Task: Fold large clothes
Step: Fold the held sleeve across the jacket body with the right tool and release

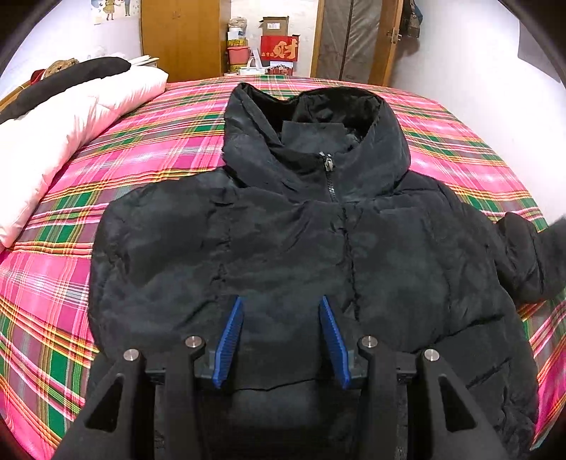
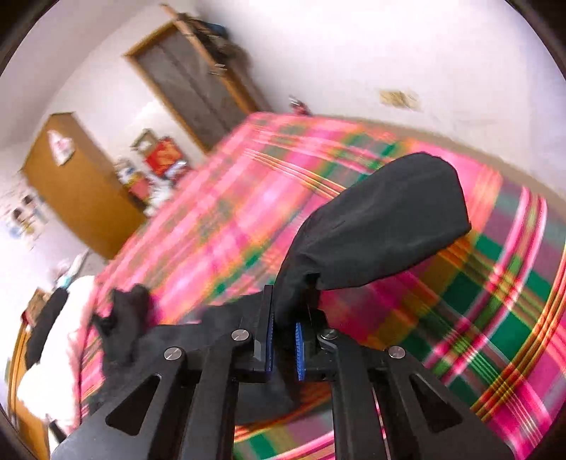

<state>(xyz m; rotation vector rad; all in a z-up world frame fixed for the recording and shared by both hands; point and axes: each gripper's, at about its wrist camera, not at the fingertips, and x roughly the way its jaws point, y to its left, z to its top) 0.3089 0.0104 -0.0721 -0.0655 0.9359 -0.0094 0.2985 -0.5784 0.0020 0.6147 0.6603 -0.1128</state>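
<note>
Only writing I can actually read is the big gold 财 on the red box (image 1: 279,48) against the far wall, stacked among other boxes and bags between the wooden wardrobe (image 1: 180,35) and the door (image 1: 353,39). There's a smaller cardboard box (image 1: 274,25) above it with a label, but it's too small to make out. A poster (image 1: 109,9) sits at the top left, also unreadable.

The black puffer jacket (image 1: 283,247) lies front-up in the middle of the bed (image 1: 148,141), zipped, hood toward the far edge, on a pink and green plaid sheet. A white duvet (image 1: 63,120) with something black on it is bunched along the bed's left edge.

The left hand-held gripper (image 1: 281,318) hovers over the jacket's lower front, blue pads wide apart, holding nothing.

The right hand-held gripper (image 2: 283,339) is clamped onto the jacket's sleeve (image 2: 382,216), and the cuff end sticks up above the bed near its right edge. That view's pretty motion-blurred.
</note>
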